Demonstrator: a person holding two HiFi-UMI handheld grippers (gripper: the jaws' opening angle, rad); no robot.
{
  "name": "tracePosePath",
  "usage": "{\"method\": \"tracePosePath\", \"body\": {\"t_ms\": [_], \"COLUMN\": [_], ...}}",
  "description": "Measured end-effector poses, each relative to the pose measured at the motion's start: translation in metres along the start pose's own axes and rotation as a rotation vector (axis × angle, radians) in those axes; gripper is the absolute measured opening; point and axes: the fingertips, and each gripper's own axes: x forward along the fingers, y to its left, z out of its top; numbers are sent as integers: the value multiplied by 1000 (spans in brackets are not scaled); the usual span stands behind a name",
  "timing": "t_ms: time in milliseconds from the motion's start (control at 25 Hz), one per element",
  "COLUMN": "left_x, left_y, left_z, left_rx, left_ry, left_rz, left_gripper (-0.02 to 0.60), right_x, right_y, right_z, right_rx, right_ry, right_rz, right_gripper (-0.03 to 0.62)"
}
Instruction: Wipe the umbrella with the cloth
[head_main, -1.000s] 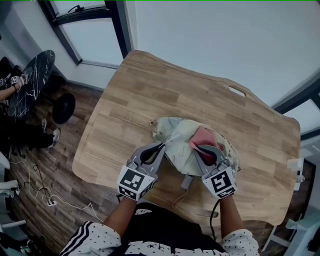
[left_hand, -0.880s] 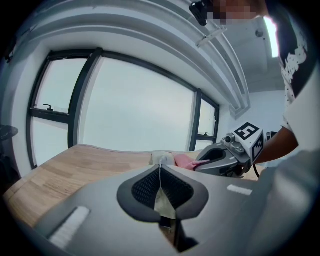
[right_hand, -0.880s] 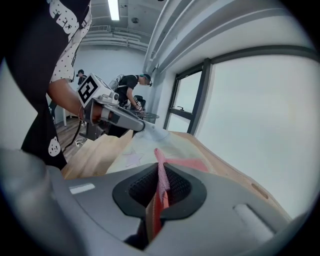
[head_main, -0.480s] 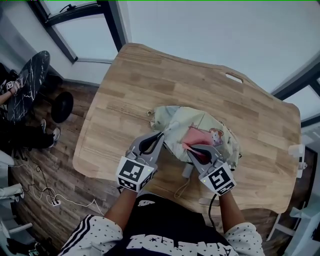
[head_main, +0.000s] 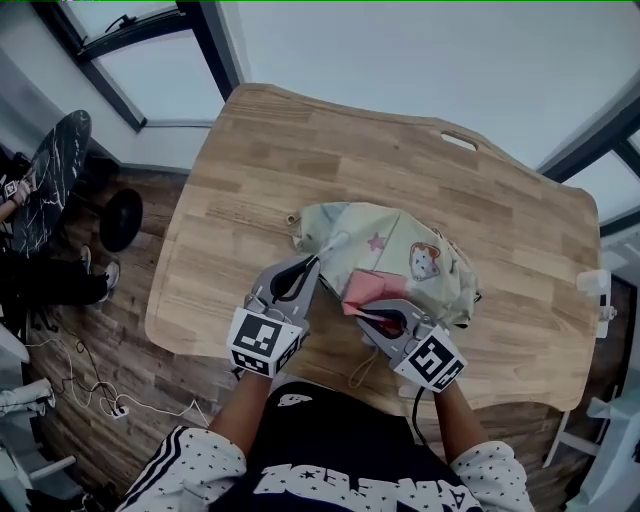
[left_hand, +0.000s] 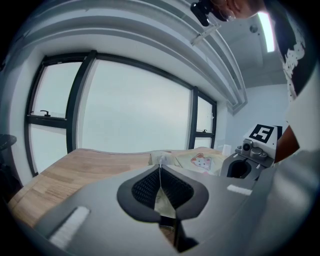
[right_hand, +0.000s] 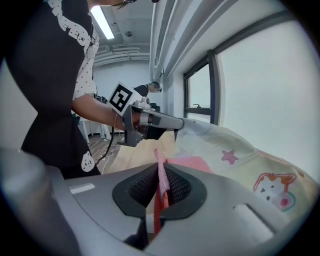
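Observation:
A folded pale umbrella (head_main: 415, 255) with star and cat prints lies on the wooden table (head_main: 250, 190). My left gripper (head_main: 322, 256) is shut on a thin fold of the umbrella's fabric at its near left edge; in the left gripper view the jaws (left_hand: 160, 169) pinch that pale fabric, with the canopy (left_hand: 199, 161) beyond. My right gripper (head_main: 366, 312) is shut on a pink cloth (head_main: 368, 288) that rests on the canopy's near side. The right gripper view shows the cloth (right_hand: 161, 176) clamped between the pads, the canopy (right_hand: 240, 160) to the right and the left gripper (right_hand: 150, 122) ahead.
The umbrella's cord (head_main: 358, 376) trails to the table's near edge. A slot (head_main: 458, 140) is cut in the far edge. A small white object (head_main: 590, 288) sits at the table's right edge. A black stool (head_main: 120, 216) and cables lie on the floor at left.
My right gripper has dragged the pink cloth across the canopy toward the near left, uncovering the cat print. The left gripper has kept its hold in place.

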Motion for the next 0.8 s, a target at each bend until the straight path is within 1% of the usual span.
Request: {"method": "tracePosePath", "body": {"t_ms": [200, 360, 560, 600, 680, 760, 800], "left_x": [1, 0, 1, 1, 2, 2, 2], "left_y": [-1, -2, -2, -2, -1, -1, -1], "left_z": [-1, 0, -1, -1, -1, -1, -1], "left_rx": [3, 17, 14, 13, 12, 11, 10], "left_ry": [3, 2, 3, 2, -1, -2, -2], "left_rz": [-4, -3, -5, -5, -5, -6, -6], "left_gripper": [0, 0, 0, 0, 0, 0, 0], "right_x": [-1, -4, -10, -13, -22, -35, -43], "right_y": [25, 39, 52, 52, 51, 44, 39], "right_z": [-2, -2, 3, 8, 29, 53, 62], "right_rx": [-9, 22, 15, 12, -6, -44, -74], "right_ry": [-15, -37, -48, -66, -140, -216, -231], "right_rz": [104, 155, 201, 207, 213, 209, 199], "right_gripper": [26, 26, 26, 26, 26, 26, 26]}}
